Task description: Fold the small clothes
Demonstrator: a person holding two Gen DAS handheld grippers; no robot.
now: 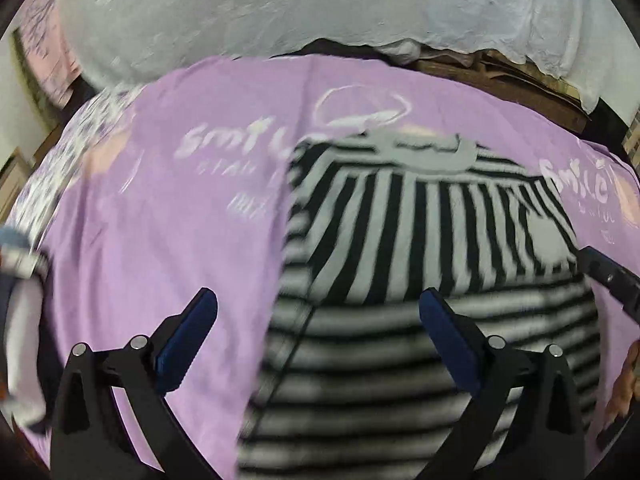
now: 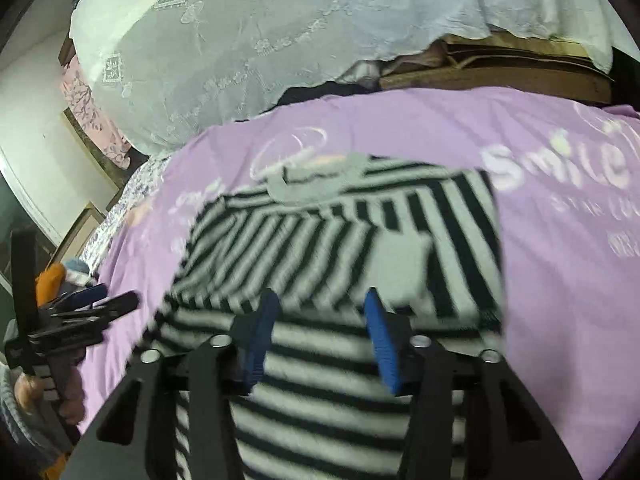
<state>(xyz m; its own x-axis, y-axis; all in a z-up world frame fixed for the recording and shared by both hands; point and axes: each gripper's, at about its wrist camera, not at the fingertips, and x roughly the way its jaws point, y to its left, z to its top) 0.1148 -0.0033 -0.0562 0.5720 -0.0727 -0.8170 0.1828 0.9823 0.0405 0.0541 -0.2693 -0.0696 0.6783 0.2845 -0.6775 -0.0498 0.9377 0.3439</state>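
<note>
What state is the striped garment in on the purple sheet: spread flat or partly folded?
Partly folded. On the striped garment, the upper part's stripes run lengthwise while the lower part's run crosswise, with an edge between them showing one layer lying over another.

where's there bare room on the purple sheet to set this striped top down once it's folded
Bare sheet lies left of the striped top, between it and the floral fabric at the sheet's left edge. A second bare patch lies right of the top, around the "Smile" print. It is crowded behind, by the white lace cover and stacked cardboard.

Bare purple sheet (image 2: 560, 300) either side of striped garment (image 2: 320, 240); white lace-covered pile (image 2: 240, 40) blocks far edge.
</note>
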